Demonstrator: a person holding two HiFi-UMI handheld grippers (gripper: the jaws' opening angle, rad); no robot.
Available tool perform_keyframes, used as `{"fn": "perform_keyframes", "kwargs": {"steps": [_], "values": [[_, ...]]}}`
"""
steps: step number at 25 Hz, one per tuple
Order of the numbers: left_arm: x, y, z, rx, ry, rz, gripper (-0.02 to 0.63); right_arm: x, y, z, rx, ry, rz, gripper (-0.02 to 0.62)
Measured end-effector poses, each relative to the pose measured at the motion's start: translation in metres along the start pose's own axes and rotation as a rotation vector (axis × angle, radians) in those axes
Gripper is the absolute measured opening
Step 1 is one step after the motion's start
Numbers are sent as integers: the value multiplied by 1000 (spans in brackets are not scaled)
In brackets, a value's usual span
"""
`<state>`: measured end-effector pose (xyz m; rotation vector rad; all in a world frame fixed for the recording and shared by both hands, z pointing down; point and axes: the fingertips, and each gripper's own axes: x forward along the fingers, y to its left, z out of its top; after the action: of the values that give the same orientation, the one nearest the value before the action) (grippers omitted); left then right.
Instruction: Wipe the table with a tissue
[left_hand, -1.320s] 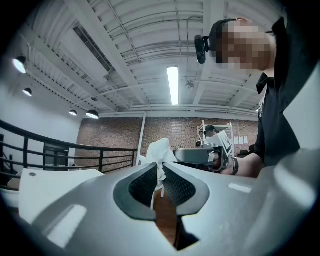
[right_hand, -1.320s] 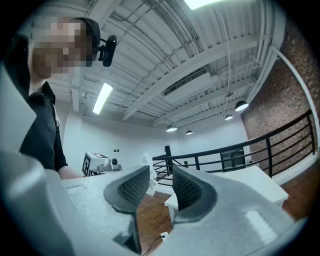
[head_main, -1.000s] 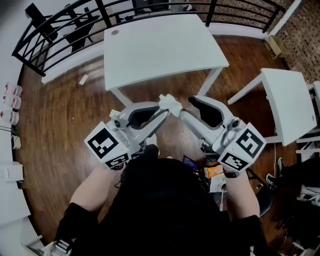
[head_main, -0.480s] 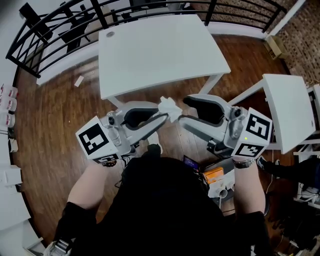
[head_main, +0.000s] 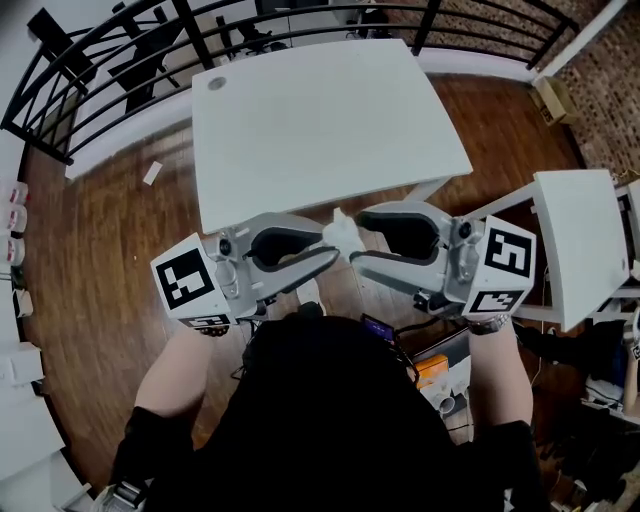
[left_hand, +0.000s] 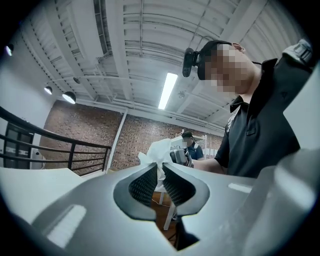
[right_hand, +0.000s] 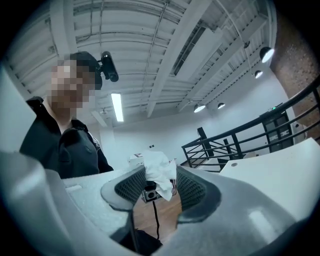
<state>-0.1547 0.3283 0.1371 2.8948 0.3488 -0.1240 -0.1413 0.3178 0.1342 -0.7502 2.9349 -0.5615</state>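
A crumpled white tissue (head_main: 338, 232) hangs in the air just off the near edge of the white table (head_main: 320, 110). My left gripper (head_main: 330, 240) is shut on it; in the left gripper view the tissue (left_hand: 159, 150) sticks out from between the closed pads of the left gripper (left_hand: 160, 170). My right gripper (head_main: 358, 237) faces the left one tip to tip with its jaws wide. In the right gripper view the tissue (right_hand: 159, 171) sits between the spread pads of the right gripper (right_hand: 160, 175) without being pressed.
A black railing (head_main: 120, 50) runs behind the table. A second white table (head_main: 575, 230) stands at the right. Wooden floor (head_main: 100, 260) lies below both grippers. Cables and small devices (head_main: 435, 370) lie beside the person's feet.
The right gripper's jaws have opened off the tissue, which stays in the left gripper. Both grippers have shifted toward the table's near edge and swung to face each other more squarely.
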Motion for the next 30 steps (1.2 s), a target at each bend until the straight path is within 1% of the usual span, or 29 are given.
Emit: {"fn": "perform_keyframes", "kwargs": {"steps": [4, 9, 11, 14, 17, 22, 23, 24, 25, 30], "values": [[-6, 28, 10, -22, -2, -53, 48, 19, -22, 13, 4, 29, 40, 178], [-29, 89, 26, -43, 10, -92, 48, 66, -70, 32, -2, 80, 81, 170], [-31, 98, 27, -42, 17, -100, 48, 72, -77, 34, -16, 95, 91, 148], [-30, 98, 24, -31, 33, -100, 48, 72, -77, 30, -50, 115, 81, 111], [-29, 102, 20, -22, 44, -79, 49, 71, -82, 28, -75, 108, 48, 81], [-29, 112, 14, -22, 51, -34, 64, 69, -91, 25, -93, 90, -8, 63], [-30, 115, 13, -25, 51, -24, 97, 69, -94, 25, -95, 85, -22, 58], [-31, 118, 11, -27, 51, -12, 157, 68, -97, 25, -95, 77, -37, 55], [-32, 122, 10, -30, 49, 3, 166, 67, -101, 26, -95, 69, -53, 54], [-38, 148, 8, -32, 13, 84, 154, 64, -127, 31, -98, 44, -122, 52]]}}
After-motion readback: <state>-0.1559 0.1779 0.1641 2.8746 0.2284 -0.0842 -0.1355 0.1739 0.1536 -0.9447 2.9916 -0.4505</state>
